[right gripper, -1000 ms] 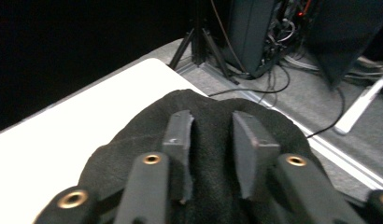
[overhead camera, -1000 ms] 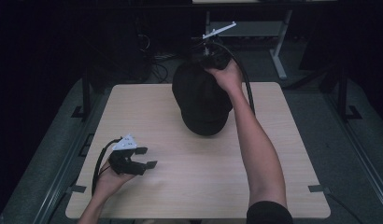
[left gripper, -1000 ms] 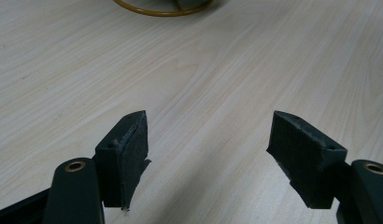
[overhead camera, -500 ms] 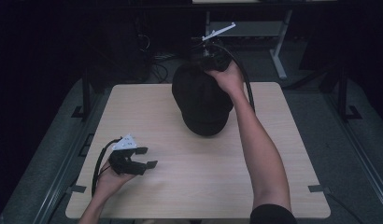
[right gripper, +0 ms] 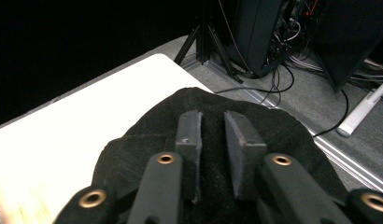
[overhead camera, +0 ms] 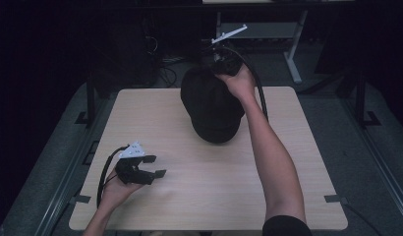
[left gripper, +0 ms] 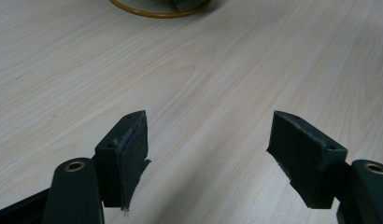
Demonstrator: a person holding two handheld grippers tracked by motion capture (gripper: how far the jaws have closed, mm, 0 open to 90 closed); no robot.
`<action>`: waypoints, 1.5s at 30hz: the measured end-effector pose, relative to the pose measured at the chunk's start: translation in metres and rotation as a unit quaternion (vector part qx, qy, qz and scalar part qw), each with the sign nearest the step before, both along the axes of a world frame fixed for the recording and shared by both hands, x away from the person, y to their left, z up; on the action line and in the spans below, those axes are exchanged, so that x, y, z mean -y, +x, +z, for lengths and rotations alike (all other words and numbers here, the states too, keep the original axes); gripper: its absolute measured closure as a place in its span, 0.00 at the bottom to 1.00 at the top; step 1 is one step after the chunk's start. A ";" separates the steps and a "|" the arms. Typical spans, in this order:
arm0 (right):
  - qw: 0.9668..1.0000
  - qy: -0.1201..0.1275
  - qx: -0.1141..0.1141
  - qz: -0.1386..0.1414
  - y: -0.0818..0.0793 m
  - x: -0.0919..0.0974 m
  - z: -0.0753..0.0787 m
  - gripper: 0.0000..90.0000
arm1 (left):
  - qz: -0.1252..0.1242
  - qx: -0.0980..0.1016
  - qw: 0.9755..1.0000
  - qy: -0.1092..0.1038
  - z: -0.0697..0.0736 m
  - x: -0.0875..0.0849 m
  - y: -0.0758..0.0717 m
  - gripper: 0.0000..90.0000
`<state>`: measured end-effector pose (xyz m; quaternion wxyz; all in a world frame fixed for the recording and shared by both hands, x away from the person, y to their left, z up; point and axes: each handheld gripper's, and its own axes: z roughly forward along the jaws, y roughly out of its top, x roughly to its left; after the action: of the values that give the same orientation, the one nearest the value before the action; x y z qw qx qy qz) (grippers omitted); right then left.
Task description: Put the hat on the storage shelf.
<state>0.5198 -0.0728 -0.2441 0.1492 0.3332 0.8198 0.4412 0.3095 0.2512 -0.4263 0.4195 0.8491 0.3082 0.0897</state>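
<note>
Left claw [overhead camera: 153, 167] rests low on the near-left part of the bench [overhead camera: 199, 196], held in the left hand [overhead camera: 118, 189]; its jaws stand spread wide over bare wood, nothing between them. Black cap [overhead camera: 212, 105] lies at the bench's far middle, brim toward the near edge. Right claw [right gripper: 212, 144] sits over the cap's far edge, gripped by the right hand [overhead camera: 241, 81], arm reaching across the bench's right side. Its jaws have just been closing and now stand a narrow gap apart, cap fabric lying in the gap; cannot tell whether the pads press it.
</note>
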 end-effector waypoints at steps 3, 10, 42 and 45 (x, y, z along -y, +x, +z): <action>1.000 0.006 0.002 -0.001 -0.001 0.001 0.000 0.77 | 0.000 0.002 1.000 0.001 0.000 0.000 0.000 0.31; 1.000 0.023 -0.002 -0.001 -0.003 0.009 0.004 0.70 | 0.008 0.009 1.000 -0.005 0.001 -0.004 0.002 0.31; 0.997 0.074 -0.009 -0.002 -0.047 0.078 0.010 0.39 | 0.017 0.014 1.000 -0.008 0.001 -0.004 0.001 0.28; 0.997 0.076 -0.013 -0.004 -0.052 0.086 0.008 0.38 | 0.016 0.012 1.000 -0.006 0.001 -0.004 0.000 0.28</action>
<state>0.4679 -0.1585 -0.2363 0.1141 0.3525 0.7846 0.4971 0.3098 0.2549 -0.4252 0.4272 0.8401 0.3174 0.1047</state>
